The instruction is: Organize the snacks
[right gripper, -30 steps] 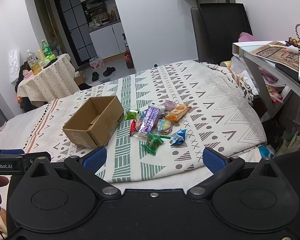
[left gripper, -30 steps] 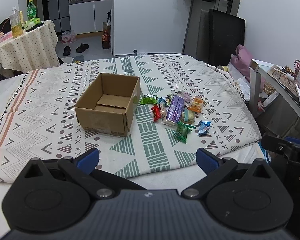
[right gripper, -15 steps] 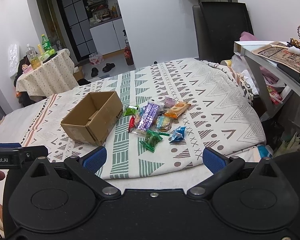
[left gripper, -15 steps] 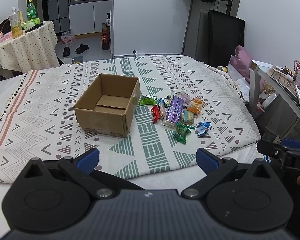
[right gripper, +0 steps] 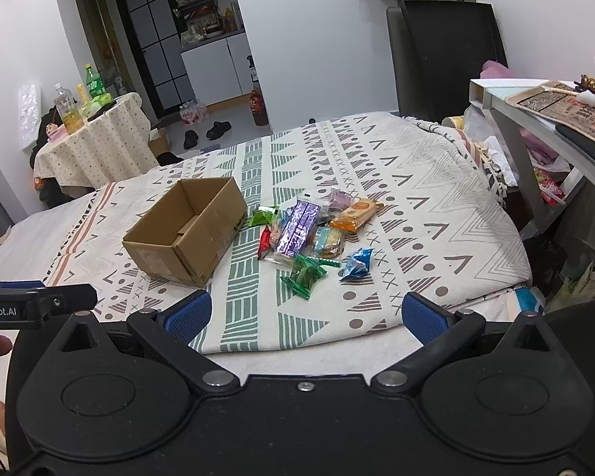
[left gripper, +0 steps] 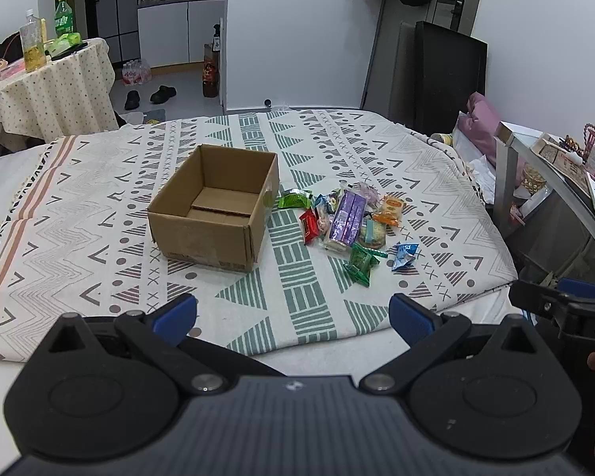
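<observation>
An open, empty cardboard box (left gripper: pixel 218 210) (right gripper: pixel 186 232) sits on the patterned bedspread (left gripper: pixel 99 214). To its right lies a pile of wrapped snacks: a purple pack (left gripper: pixel 348 217) (right gripper: pixel 297 228), a red one (left gripper: pixel 308 225), green ones (left gripper: pixel 361 261) (right gripper: pixel 305 273), a blue one (left gripper: pixel 404 254) (right gripper: pixel 357 263) and an orange one (right gripper: pixel 355 211). My left gripper (left gripper: pixel 293 317) is open and empty at the bed's near edge. My right gripper (right gripper: pixel 305 313) is open and empty, also at the near edge, short of the snacks.
A grey desk (right gripper: pixel 535 119) with clutter stands right of the bed. A round table with bottles (left gripper: pixel 47 91) stands at the far left. A dark panel (left gripper: pixel 448 79) leans behind the bed. Each gripper's body shows at the other view's edge.
Both grippers have moved slightly nearer the bed; the box and snacks look a little closer. Nothing was grasped.
</observation>
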